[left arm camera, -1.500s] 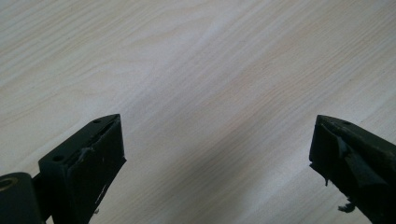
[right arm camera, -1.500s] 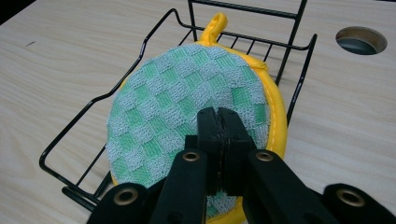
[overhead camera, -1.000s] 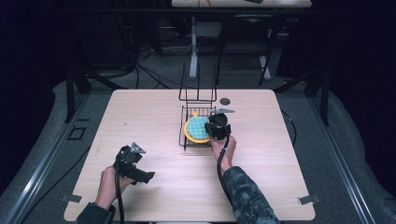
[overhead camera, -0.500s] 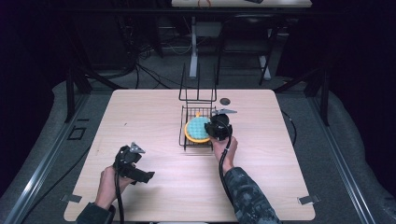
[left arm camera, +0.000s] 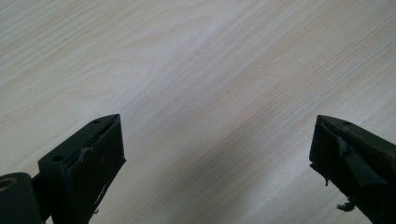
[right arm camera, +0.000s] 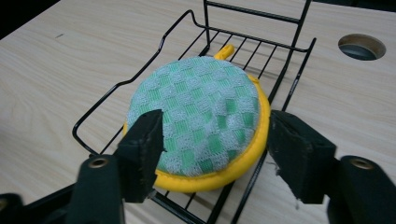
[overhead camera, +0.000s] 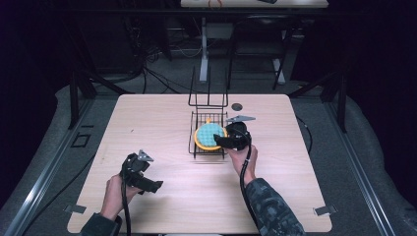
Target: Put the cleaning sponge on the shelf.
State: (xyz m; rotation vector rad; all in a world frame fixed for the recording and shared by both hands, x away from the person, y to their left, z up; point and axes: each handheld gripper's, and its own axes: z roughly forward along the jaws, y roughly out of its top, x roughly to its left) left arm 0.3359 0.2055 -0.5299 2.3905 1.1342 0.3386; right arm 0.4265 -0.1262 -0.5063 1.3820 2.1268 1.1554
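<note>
Looking down from the high view, we see a wire rack (overhead camera: 208,133) near the middle of the table (overhead camera: 157,118), with a round pad (overhead camera: 208,136) lying inside it. Our right gripper (overhead camera: 227,142) sits at the rack's right edge. In the right gripper view its jaws stand apart on either side of the pad (right arm camera: 198,116) (green checked cloth on top, yellow rim below), though we cannot quite tell whether either jaw touches it. The rack (right arm camera: 140,79) is black, and a round hole (right arm camera: 362,45) shows in the table beyond. Our left gripper (overhead camera: 147,185) rests low at the near left, well apart from the rack; its own view shows the jaws wide over bare wood (left arm camera: 201,70).
</note>
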